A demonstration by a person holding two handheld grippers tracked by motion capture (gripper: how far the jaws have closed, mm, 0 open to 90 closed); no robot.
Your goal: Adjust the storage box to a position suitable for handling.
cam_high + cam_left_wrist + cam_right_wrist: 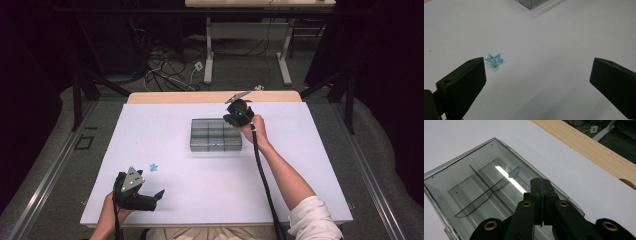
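The clear divided box sits mid-table on the white sheet. Above its right edge, the right gripper has jaws together, empty. The left gripper, jaws wide apart, hovers near a blue star clip.

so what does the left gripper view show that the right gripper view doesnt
Left gripper view: a small blue star lying on the sheet, between that gripper's wide-open jaws, nearer the left one. Right gripper view: the inside of the clear divided box with its partitions, the right gripper shut above it, and the wooden table edge. Both: the white sheet and some part of the box.
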